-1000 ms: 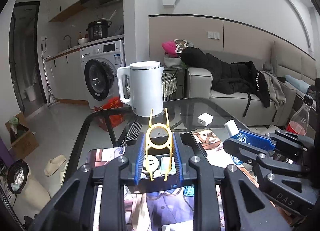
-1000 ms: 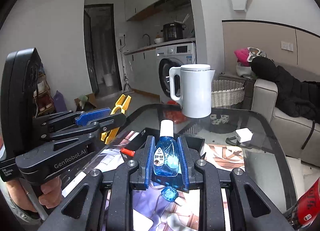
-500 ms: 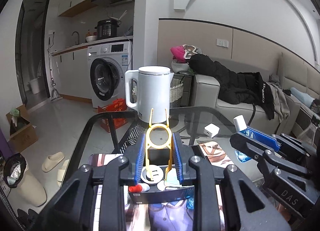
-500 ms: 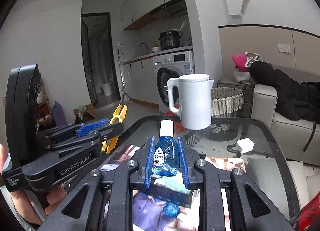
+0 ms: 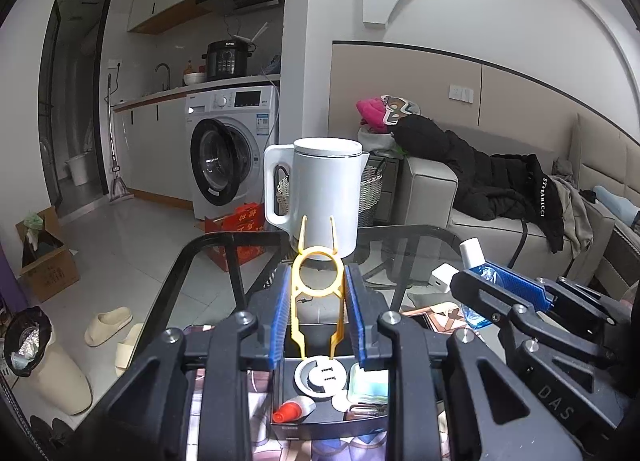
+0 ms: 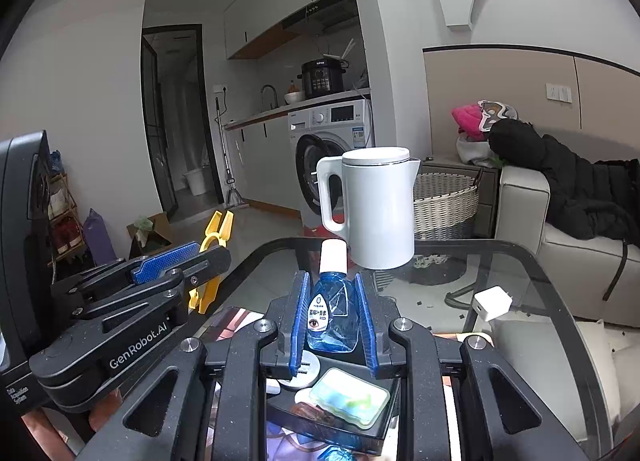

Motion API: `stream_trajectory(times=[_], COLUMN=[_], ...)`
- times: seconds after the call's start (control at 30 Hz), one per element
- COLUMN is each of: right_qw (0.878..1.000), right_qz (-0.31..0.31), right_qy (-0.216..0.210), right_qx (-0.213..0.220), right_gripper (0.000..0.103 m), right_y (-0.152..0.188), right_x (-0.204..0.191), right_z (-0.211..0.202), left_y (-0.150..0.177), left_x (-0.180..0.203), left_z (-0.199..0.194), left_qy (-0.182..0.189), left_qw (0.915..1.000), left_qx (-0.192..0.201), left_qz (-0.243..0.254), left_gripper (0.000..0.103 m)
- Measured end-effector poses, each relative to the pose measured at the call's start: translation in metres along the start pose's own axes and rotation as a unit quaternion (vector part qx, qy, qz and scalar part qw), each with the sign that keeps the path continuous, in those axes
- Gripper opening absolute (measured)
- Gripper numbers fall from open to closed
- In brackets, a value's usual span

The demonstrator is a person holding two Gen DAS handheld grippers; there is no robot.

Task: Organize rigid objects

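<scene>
Yellow clip [image 5: 317, 293], likely light and springy, pinched by left gripper [image 5: 318, 315]; right gripper [image 6: 334, 315] squeezes slick blue bottle [image 6: 333, 317] mid-body

"GenRobot.AI" runs along the left gripper [image 6: 208, 261], with small "Data Acquisition System" lettering at its base, "DAS" is on the right gripper [image 5: 500, 281], "STARRICCI" is down the sleeve of the black jacket [image 5: 492, 181], and "SUPOR" tops the cooker [image 5: 227, 60] above the washer [image 5: 228, 157].
</scene>
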State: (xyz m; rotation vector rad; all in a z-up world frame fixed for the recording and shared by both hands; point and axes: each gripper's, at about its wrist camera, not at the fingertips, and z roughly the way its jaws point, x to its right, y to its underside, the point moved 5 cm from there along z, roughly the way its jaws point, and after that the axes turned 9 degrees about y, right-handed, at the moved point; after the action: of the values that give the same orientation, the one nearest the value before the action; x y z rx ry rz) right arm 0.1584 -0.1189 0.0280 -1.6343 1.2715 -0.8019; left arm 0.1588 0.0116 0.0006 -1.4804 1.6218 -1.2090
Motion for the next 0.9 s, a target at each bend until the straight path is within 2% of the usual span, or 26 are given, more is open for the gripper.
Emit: stream_trajectory(times=[0.2,0.5,0.9], right_qw=[1.0,0.997,0.986], right_qz=[-0.008,-0.012,-0.03], right_qy=[-0.001,0.001,0.013], right_qx=[-0.016,-0.08,-0.162], right_gripper=[0.023,0.023,0.023], right_y=[0.004,0.019,0.049], right_x=[-0.004,-0.004,-0.002], right_z=[0.009,0.034,0.064], left_y=[0.004,0.017,0.048], left_x=[-0.003,-0.006,-0.005], left_z=[0.008,0.03,0.064], left_qy=[-0.003,-0.01,-0.005], left_qw=[0.9998,0.9968,0.9829], left_qx=[-0.019,-0.077,-0.182], left_qz=[-0.007,-0.018,-0.026], left_gripper=[0.024,0.024,0.024])
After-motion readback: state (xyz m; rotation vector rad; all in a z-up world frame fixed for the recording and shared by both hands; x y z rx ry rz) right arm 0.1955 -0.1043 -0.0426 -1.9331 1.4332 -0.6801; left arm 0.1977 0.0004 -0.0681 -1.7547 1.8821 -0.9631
